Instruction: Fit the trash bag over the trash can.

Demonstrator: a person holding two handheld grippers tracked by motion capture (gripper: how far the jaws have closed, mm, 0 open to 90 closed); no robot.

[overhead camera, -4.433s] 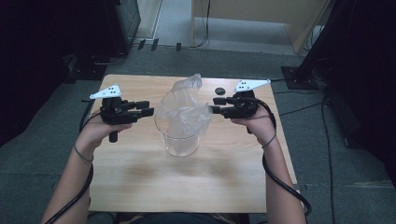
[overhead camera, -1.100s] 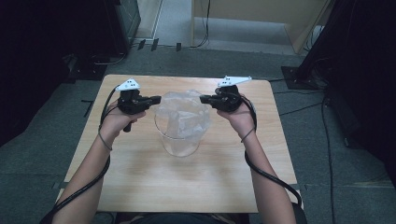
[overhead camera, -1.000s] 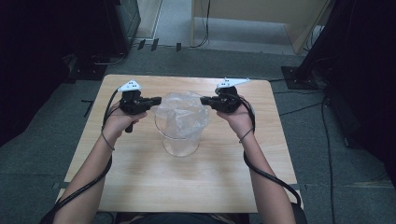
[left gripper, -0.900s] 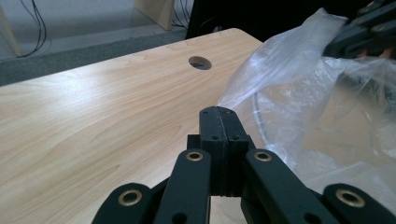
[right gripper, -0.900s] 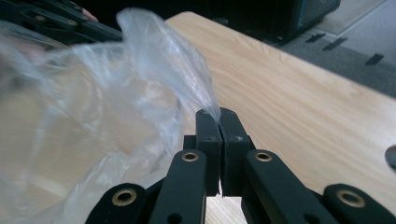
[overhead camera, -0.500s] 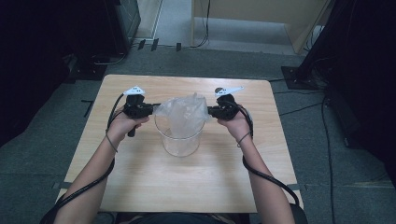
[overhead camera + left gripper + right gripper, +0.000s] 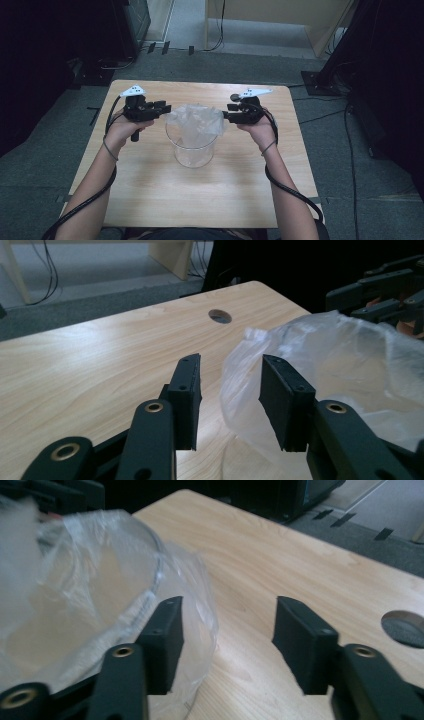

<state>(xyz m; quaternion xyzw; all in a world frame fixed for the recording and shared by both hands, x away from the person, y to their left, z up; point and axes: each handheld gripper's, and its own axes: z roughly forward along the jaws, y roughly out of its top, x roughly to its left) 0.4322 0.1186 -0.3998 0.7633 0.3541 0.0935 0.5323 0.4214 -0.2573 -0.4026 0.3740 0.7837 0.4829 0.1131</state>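
Plastic bag [image 7: 196, 120] is draped over the rim of the clear container [image 7: 192, 146], centre frame on the table [image 7: 150, 200]. Left gripper [image 7: 161, 107] and right gripper [image 7: 226, 113] flank it; jaws have just been opening, nothing held. Lining step judged done; next, edges tucked down.

The table [image 7: 150, 200] is pale wood with a fine, light-brown grain and a small dark round hole [image 7: 220, 316] near its far edge. On it stands a clear glass container [image 7: 192, 147], lined with a colourless, see-through plastic bag [image 7: 197, 120] that looks milky white where it creases. The left gripper [image 7: 162, 108] and right gripper [image 7: 226, 112] are both matt black — each topped by a light grey plate. Black cables trail from them. The floor [image 7: 50, 165] is dark grey.
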